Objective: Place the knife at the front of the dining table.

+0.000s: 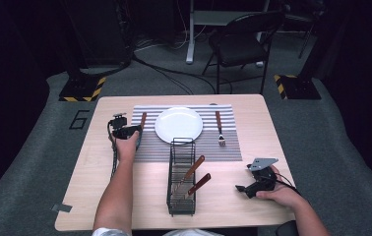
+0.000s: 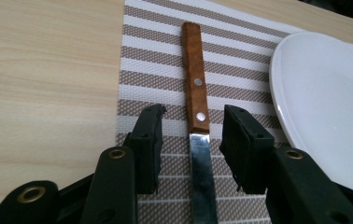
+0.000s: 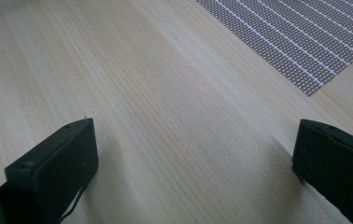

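Note:
A wooden-handled knife lies flat on the striped placemat, left of the white plate. My left gripper is open, one jaw on each side of the knife where handle meets blade, with a gap at both sides. In the high view the left gripper sits at the mat's left edge beside the knife. A fork lies right of the plate. My right gripper rests near the table's front right, and its jaws stand wide open over bare wood.
A black wire rack stands at the front middle of the table with two wooden-handled utensils leaning in it. A corner of the placemat shows beyond the right gripper. A folding chair stands behind the table.

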A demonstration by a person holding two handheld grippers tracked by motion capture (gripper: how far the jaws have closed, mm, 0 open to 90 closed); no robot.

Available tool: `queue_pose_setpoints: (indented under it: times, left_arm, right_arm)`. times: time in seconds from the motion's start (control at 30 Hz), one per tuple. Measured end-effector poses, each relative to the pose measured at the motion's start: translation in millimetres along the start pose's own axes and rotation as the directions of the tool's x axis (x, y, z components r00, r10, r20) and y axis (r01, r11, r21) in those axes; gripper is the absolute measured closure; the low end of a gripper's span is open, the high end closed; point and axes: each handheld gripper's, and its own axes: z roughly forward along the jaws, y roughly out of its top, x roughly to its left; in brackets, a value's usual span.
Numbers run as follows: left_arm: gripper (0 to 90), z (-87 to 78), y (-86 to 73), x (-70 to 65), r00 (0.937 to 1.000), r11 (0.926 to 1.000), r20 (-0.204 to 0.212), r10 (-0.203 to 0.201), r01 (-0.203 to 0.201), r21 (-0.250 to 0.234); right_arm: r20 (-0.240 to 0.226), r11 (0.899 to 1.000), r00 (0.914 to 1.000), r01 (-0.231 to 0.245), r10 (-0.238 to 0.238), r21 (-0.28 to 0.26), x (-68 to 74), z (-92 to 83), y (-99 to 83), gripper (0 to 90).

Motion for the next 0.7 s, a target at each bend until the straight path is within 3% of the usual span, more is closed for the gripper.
queue_pose_setpoints:
  times: [0.4,0.57,0.7]
  left_arm:
    - [53.9,-23.7,1.5,13.2,0.9995,0.9992,-0.018,0.025,-0.026,-0.03]
    - [52.6,-38.7,4.8,4.1,0.998,0.996,0.011,0.062,-0.061,-0.064]
    - [50.5,-55.5,7.5,-4.2,0.9922,0.988,0.035,0.119,-0.115,-0.103]
  right_arm:
    - [0.003,1.0,1.0,-0.002,0.002,-0.001,0.3,0.0,-0.1,0.0]
    - [0.003,1.0,1.0,0.001,-0.001,0.0,0.1,-0.1,-0.1,0.0]
    - [0.003,1.0,1.0,0.002,-0.002,0.0,0.0,-0.1,-0.1,0.0]
